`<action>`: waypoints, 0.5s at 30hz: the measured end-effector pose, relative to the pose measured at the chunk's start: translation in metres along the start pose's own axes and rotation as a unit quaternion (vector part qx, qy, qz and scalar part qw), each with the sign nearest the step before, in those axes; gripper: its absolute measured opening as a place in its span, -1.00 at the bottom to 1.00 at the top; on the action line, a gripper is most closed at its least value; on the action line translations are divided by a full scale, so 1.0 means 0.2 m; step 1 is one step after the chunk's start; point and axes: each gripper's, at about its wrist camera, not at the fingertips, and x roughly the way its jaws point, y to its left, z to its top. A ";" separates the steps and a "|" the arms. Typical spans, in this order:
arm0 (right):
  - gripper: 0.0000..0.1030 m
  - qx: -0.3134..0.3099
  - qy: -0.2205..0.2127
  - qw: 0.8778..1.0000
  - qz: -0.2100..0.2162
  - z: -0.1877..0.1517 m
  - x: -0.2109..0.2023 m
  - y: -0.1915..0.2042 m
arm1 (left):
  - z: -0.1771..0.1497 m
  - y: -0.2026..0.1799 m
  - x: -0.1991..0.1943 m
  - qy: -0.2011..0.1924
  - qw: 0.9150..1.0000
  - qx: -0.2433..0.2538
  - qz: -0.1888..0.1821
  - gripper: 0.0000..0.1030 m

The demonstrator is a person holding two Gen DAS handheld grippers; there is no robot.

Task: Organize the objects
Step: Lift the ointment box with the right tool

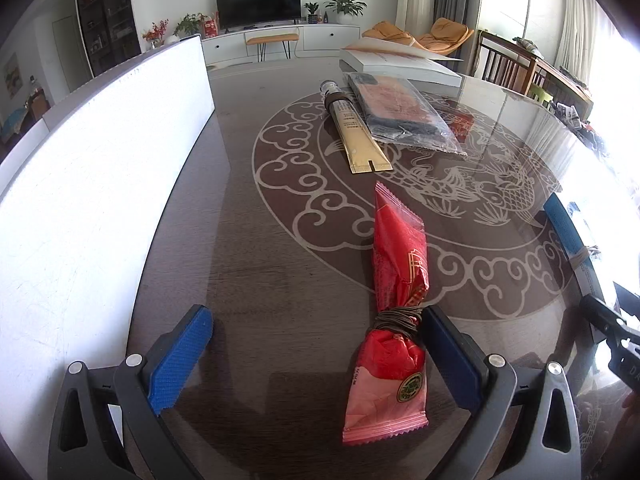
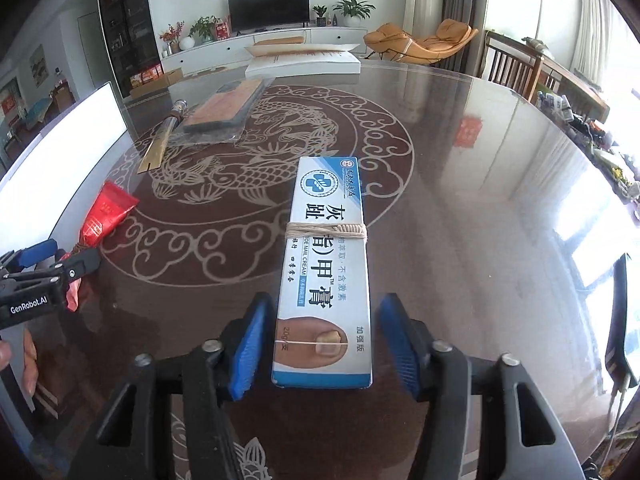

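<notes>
On the round, glossy dark table (image 2: 480, 184) with its pale dragon-and-cloud inlay, the right gripper (image 2: 324, 344) stands with its blue-padded fingers (image 2: 248, 348) spread wide on either side of a long blue-and-white cardboard ointment box (image 2: 326, 264), which lies flat with its near end between them; the left pad looks just beside the box edge, the right pad stays apart from it. A band of tan string (image 2: 326, 231) is wound around the box's middle. At 9 o'clock in that view the left gripper (image 2: 52, 260) reaches in over a red foil snack packet (image 2: 106, 216). From the left wrist, the left gripper (image 1: 316, 356) is also spread wide: the same packet (image 1: 394, 300), cinched at its waist by a coil of brown cord (image 1: 398, 320), lies close against the right finger (image 1: 448, 356), while the left finger (image 1: 180, 360) stands well apart from it. At 12 o'clock beyond the packet lie a gold tube with a dark cap (image 1: 354, 128) and, touching it on the right, a clear plastic bag holding a flat dark-and-orange item (image 1: 400, 108). Farther off sits a flat white box (image 1: 400, 66). A tall white panel (image 1: 100, 168) fills the 9 o'clock side.
</notes>
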 end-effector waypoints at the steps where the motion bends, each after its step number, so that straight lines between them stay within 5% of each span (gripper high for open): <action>1: 0.73 -0.008 -0.001 1.000 -0.009 0.00 0.01 0.01 | 0.00 0.00 0.00 0.000 1.000 0.000 0.000 1.00; 6: 1.00 0.011 0.012 1.000 -0.002 0.00 0.06 -0.03 | 0.00 0.00 0.00 0.000 1.000 0.000 0.000 1.00; 15: 1.00 0.011 0.014 1.000 -0.005 -0.01 0.06 -0.03 | 0.00 0.00 0.00 0.000 1.000 0.000 0.000 1.00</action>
